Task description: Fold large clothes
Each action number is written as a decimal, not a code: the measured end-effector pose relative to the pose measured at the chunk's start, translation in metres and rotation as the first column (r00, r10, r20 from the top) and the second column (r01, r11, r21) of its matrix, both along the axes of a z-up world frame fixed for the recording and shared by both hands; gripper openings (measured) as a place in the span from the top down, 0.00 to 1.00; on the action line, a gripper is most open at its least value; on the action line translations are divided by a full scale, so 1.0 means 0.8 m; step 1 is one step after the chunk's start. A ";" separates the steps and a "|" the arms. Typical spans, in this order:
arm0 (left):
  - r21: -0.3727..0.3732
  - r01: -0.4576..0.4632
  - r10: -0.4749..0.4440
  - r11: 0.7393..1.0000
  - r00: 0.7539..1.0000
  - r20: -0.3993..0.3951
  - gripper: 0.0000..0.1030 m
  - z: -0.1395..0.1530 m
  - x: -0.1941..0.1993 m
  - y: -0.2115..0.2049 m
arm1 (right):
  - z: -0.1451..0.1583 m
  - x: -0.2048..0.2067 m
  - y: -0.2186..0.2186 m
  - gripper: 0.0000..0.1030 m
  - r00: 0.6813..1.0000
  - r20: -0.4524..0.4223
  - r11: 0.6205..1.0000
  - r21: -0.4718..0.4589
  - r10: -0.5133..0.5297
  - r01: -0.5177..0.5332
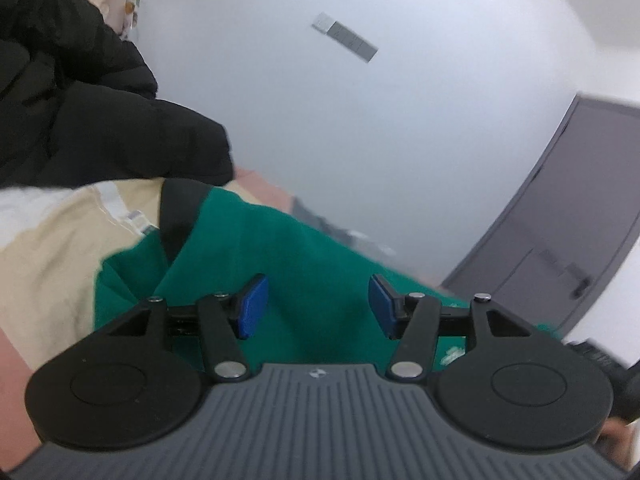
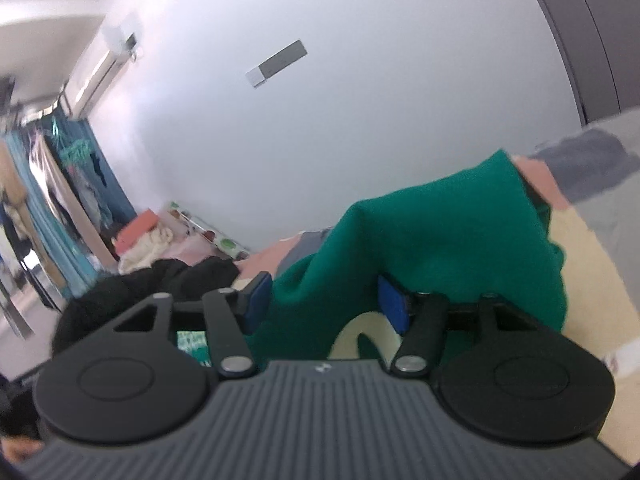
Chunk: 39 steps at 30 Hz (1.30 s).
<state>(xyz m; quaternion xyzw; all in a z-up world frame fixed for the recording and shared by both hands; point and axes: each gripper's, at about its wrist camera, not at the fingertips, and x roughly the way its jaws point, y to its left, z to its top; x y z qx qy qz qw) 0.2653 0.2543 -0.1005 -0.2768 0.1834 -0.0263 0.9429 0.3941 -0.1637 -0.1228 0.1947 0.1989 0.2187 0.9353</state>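
Green garment lies spread over a cream sheet on what looks like a bed, directly under both claws. In the right wrist view its cloth is bunched into a raised hump between and beyond the pads.

Left claw: jaws parted, blue pads clear of the cloth, nothing between them but air above the green fabric. Released.

Right claw: jaws parted. Green cloth sits in the gap and seems to brush the pads, but neither pad looks to pinch it. I read it as released; contact is hard to judge through blur.

Risks, as judged:
- Both views are tilted and smeared, so the claws are likely swinging. A closing bite now could miss the hem or catch only one layer.
- The raised hump may slump sideways once let go, leaving a crooked fold.
- Black padded jacket lies just beside the green garment. A low sweep could drag it or snag its sleeve.
- The cream sheet underneath could get pinched along with the garment.

Count:
- green garment: one
- black jacket: one
- claws: two
- blue pads: two per claw
- grey door: one
- wall switch plate: one
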 end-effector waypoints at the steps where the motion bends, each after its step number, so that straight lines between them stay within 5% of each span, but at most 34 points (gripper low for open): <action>1: 0.026 -0.005 0.005 1.000 1.000 -0.010 0.40 -0.006 0.010 -0.001 | -0.003 0.003 0.001 0.41 1.000 0.008 1.000 -0.024 0.002 -0.002; 7: 0.091 0.008 0.000 0.996 0.997 -0.081 0.41 -0.043 0.056 0.001 | -0.039 0.050 0.012 0.40 0.998 -0.057 0.989 -0.148 0.014 -0.023; 16: 0.027 0.027 -0.024 0.999 0.991 -0.130 0.41 -0.085 0.099 0.014 | -0.090 0.104 0.037 0.40 0.987 -0.162 0.977 -0.213 -0.016 -0.019; 22: 0.059 0.026 -0.017 0.998 0.991 -0.134 0.40 -0.069 0.089 0.004 | -0.085 0.102 0.039 0.40 0.986 -0.167 0.977 -0.211 -0.015 -0.021; 28: 0.062 0.005 0.002 0.998 0.993 -0.115 0.29 -0.034 0.050 -0.007 | -0.053 0.074 0.037 0.39 0.988 -0.151 0.971 -0.239 -0.039 0.002; 33: -0.018 0.018 -0.020 1.000 0.995 -0.101 0.20 -0.010 -0.008 -0.017 | -0.026 0.025 0.023 0.38 0.982 -0.176 0.983 -0.182 -0.061 0.029; 39: -0.222 0.018 -0.061 0.975 0.980 -0.188 0.14 -0.025 -0.067 -0.031 | -0.023 -0.031 -0.004 0.35 0.949 -0.308 0.997 0.011 -0.072 0.079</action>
